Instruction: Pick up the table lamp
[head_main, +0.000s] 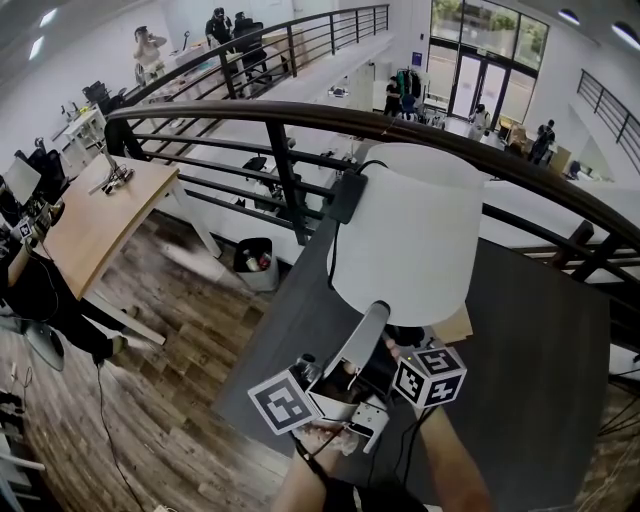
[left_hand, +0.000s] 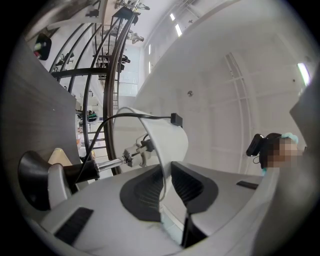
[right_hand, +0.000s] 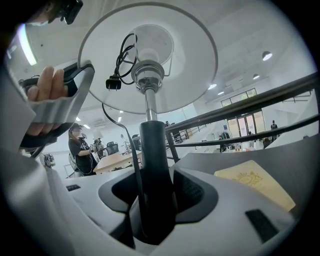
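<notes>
Lamp: the white-shaded table lamp (head_main: 405, 230) on a slim black post stands upright over the dark grey table (head_main: 530, 350), near the edge by the railing, held by both grippers. I cannot tell whether its foot touches the tabletop.
Left gripper: the left gripper (left_hand: 167, 172) points up at a slant, and its ribbed black pads pinch the thin lower rim of the white drum lampshade (left_hand: 167, 137), one pad inside the shade and one outside.
Right gripper: the right gripper (right_hand: 155, 185) lies nearly level under the shade, jaws closed round the black cylindrical stem (right_hand: 152, 160) below the chrome bulb holder (right_hand: 145, 75).
Cable: a thin black cord (right_hand: 120, 125) hangs down beside the stem inside the shade. Its black plug (right_hand: 114, 83) dangles just under the shade's top ring.
Adapter: a black rectangular block (head_main: 347, 197) shows at the shade's upper left edge in the head view.
Card: a pale tan paper card (right_hand: 255, 182) lies flat on the table, to the right of the stem.
Surroundings: a dark curved metal railing (head_main: 300, 115) runs behind the lamp, and a light wooden desk (head_main: 95, 225) stands on the wood floor to the left.
</notes>
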